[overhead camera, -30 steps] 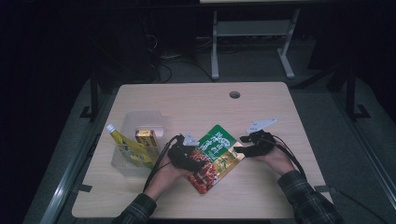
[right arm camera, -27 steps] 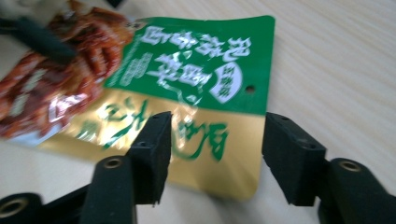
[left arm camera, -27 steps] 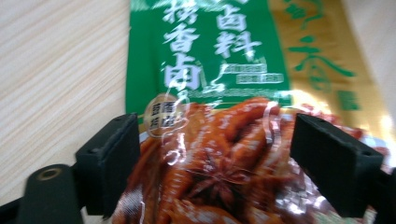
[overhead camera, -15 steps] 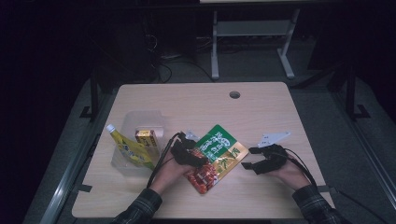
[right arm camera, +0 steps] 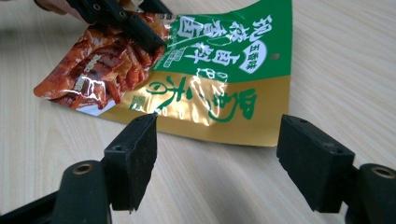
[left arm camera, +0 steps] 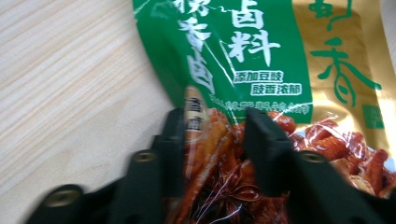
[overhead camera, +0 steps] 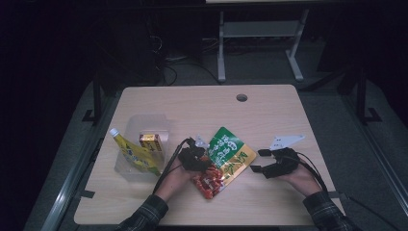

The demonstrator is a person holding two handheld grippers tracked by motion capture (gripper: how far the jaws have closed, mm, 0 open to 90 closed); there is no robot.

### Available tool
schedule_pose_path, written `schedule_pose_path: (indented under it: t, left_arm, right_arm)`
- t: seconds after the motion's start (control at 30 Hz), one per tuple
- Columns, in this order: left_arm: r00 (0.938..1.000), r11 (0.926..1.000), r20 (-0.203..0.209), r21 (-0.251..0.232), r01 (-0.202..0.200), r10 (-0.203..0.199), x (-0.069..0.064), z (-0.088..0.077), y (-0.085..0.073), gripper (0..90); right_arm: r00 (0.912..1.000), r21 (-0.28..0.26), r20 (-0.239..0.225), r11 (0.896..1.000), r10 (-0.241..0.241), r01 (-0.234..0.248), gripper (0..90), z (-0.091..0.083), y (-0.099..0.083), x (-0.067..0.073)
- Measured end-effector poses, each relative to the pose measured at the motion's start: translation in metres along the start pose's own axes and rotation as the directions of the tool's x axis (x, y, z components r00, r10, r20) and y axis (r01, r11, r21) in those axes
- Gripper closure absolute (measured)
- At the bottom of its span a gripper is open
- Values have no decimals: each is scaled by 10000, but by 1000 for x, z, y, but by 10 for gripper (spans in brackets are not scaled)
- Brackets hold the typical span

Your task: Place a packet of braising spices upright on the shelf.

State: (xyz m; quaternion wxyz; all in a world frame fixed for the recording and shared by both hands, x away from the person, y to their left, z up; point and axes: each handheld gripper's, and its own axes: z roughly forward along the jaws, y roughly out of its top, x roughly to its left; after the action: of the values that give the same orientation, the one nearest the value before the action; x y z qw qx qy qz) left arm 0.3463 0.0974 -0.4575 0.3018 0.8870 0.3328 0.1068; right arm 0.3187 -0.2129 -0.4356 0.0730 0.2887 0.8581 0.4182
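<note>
Seemingly light and limp, the glossy green, gold and red foil snack pouch [overhead camera: 223,161] lies flat on the pale wooden tabletop [overhead camera: 202,108] near the front edge, between the two hands in the high view; the left gripper [overhead camera: 195,156] sits on its left edge, and the right gripper [overhead camera: 262,161] is just beside its right edge, apart from it. To the left, a clear plastic bin [overhead camera: 142,126] holds a yellow packet and a small yellow box. In the left gripper view, the jaws are narrowly parted across the pouch's red lower portion [left arm camera: 219,158], pinching a raised fold of film. I judge the film slippery and crinkly, best taken at an edge or seam. In the right gripper view, the jaws stand wide apart and hold nothing, with the pouch's gold edge [right arm camera: 210,112] just beyond them.
</note>
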Motion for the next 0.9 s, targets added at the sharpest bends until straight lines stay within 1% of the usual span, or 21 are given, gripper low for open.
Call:
schedule_pose_path:
  t: [0.03,0.07,0.17,0.2,0.27,0.3,0.37,0.4,0.43,0.5,0.53,0.57,0.63,0.7,0.73,0.8,0.87,0.9]
  left_arm:
    - [9999,9999,62,-48,109,-109,0,0,0,717]
    - [10000,10000,65,-32,74,-74,1,0,0,768]
    - [10000,10000,-31,-45,24,-24,1,0,0,844]
    - [10000,10000,-28,-84,15,-15,0,0,0,856]
    - [9999,9999,41,-108,105,-105,2,-1,-1,876]
    - [9999,9998,46,-164,147,-146,3,-1,-1,880]
    - [9997,9989,-15,-411,234,-235,2,-3,-3,888]
    - [9998,9986,-27,-495,197,-198,2,-4,-3,890]
    - [9996,9976,3,-632,296,-297,2,-5,-2,892]
    - [9992,9939,-79,-1037,383,-393,2,-9,-2,893]
    - [9991,9927,-106,-1145,392,-407,3,-11,-1,894]
    - [9987,9896,-98,-1354,488,-506,4,-15,-1,894]
    - [9985,9860,-170,-1596,478,-512,6,-20,0,895]
    - [9966,9765,-104,-2008,782,-820,8,-27,0,896]
    - [9963,9734,-120,-2147,804,-850,10,-31,1,897]
    - [9946,9647,-40,-2437,995,-1036,11,-37,1,897]
    - [9940,9572,16,-2695,1059,-1095,12,-44,2,898]
    - [9942,9551,16,-2773,1042,-1079,12,-46,3,898]
  right_arm:
    - [10000,-48,16,10000,17,-17,282,0,0,0]
    - [10000,-69,-11,10000,32,-32,280,-1,0,-1]
    - [9999,-173,36,9998,101,-101,264,-2,0,-2]
    - [9999,-176,40,9998,118,-117,259,-2,0,-2]
    - [9997,-151,71,9996,251,-250,247,-2,-1,-3]
    - [9997,-173,72,9996,244,-242,242,-2,-1,-3]
    - [9989,-232,75,9986,468,-466,238,-3,-1,-4]
    - [9986,-306,58,9981,531,-529,236,-3,-2,-5]
    - [9984,-317,37,9979,558,-557,233,-3,-2,-5]
    - [9978,-331,105,9973,661,-657,228,-4,-2,-5]
    - [9973,-328,156,9970,713,-707,223,-4,-2,-5]
    - [9968,-321,182,9965,778,-772,223,-4,-2,-5]
    - [9965,-358,227,9962,799,-790,223,-5,-2,-6]
    - [9955,-342,245,9953,915,-907,220,-5,-2,-7]
    - [9951,-282,262,9951,954,-946,218,-4,-3,-7]
    - [9951,-227,238,9952,961,-956,216,-2,-3,-6]
    - [9941,-229,184,9940,1070,-1065,217,0,-2,-5]
    - [9940,-252,129,9938,1087,-1083,217,2,-2,-5]
